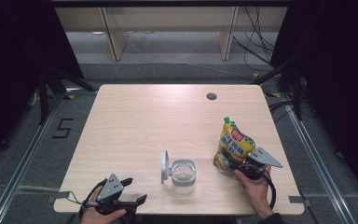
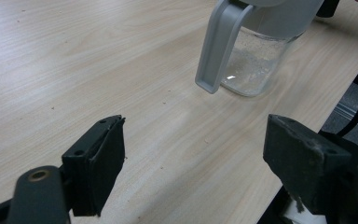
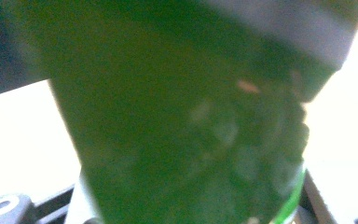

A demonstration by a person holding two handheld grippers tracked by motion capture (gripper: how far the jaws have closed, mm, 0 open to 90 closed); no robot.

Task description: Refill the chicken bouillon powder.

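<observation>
Surface: pale wood table, dark curtains at both sides, grey floor and cables behind; a round cable hole sits near the far edge.
Open room: the far and left parts of the table lie bare; all the things crowd the near edge.
Pouch: yellow-and-green snack pouch stands at the near right, well in from the right edge, apart from the jar.
Pouch axis: long axis roughly upright, leaning a little, its green crimped top pointing up and toward the far edge.
Right gripper: right gripper is at the pouch's lower end, jaws on either side of it; in the right gripper view the green pouch sits blurred right against the camera. Whether the pads press on it I cannot tell.
Jar: clear glass jar with a grey rim stands near the front edge at centre, its hinged lid swung up on the left side; the grey handle hangs down its side in the left gripper view.
Left gripper: left gripper rests at the near left corner, jaws spread wide with nothing between them, pointing toward the jar.
</observation>
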